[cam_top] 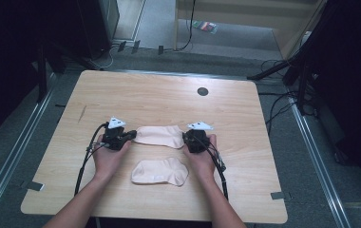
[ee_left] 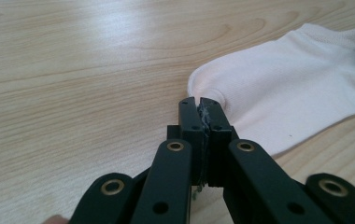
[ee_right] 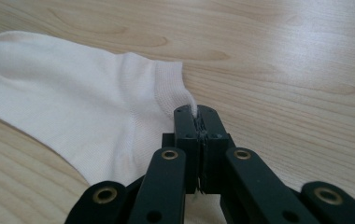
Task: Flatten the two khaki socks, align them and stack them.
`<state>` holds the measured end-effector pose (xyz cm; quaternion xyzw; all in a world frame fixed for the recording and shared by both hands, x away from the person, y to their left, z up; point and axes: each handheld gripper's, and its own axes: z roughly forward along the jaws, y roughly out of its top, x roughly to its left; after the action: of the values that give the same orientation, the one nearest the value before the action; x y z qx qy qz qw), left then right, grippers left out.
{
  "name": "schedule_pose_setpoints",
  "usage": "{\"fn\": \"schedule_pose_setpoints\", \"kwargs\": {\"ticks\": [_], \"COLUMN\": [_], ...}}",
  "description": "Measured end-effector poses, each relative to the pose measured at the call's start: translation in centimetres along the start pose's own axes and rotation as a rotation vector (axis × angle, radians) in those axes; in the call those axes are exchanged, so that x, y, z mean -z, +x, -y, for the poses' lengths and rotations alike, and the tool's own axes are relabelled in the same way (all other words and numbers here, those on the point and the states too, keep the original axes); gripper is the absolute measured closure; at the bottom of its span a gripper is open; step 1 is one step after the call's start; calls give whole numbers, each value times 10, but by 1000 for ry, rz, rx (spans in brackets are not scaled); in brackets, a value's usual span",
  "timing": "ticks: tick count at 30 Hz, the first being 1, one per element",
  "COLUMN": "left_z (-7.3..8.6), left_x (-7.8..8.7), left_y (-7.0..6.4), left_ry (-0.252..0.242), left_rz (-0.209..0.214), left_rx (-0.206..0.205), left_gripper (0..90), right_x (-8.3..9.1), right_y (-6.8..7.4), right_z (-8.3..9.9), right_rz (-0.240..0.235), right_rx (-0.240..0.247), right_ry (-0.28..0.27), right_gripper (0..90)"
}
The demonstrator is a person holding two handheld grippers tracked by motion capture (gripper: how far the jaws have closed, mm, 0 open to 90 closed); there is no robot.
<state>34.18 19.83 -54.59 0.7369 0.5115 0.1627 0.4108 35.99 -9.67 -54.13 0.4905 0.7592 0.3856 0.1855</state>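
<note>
High view shows us stretching the far sock (cam_top: 158, 136) between both grippers. Left gripper (ee_left: 199, 103) and right gripper (ee_right: 196, 111) are clenched on thin edges; uneven pulling could slip one free

No legible text, label, brand or number anywhere.

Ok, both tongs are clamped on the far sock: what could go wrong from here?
1. The left tongs pinch just a thin edge of the toe end of the far sock, so it may slip out when lifted or pulled.
2. The right tongs likewise hold just the cuff corner; uneven pulling could stretch or twist the sock.
3. The near sock lies close below, between the person's hands; a low carry could drag it out of place.
</note>
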Motion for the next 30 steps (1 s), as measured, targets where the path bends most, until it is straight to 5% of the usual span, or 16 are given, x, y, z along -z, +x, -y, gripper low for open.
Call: {"fn": "schedule_pose_setpoints", "kwargs": {"ticks": [4, 9, 17, 30], "left_z": [2, 0, 2, 10], "left_x": [12, 27, 45, 79], "left_y": [2, -2, -6, -26], "left_ry": [-25, -50, -83, -123], "left_rz": [37, 38, 49, 86], "left_rx": [9, -34, -36, -67], "left_gripper": [900, 900, 900, 900], "right_x": [11, 28, 47, 81], "right_y": [1, 6, 11, 19], "right_z": [-4, -7, -5, 7], "right_rz": [-20, -43, -67, -99], "right_rx": [-16, -18, -24, -29], "right_ry": [-20, -45, -74, -71], "right_gripper": [892, 893, 894, 894]}}
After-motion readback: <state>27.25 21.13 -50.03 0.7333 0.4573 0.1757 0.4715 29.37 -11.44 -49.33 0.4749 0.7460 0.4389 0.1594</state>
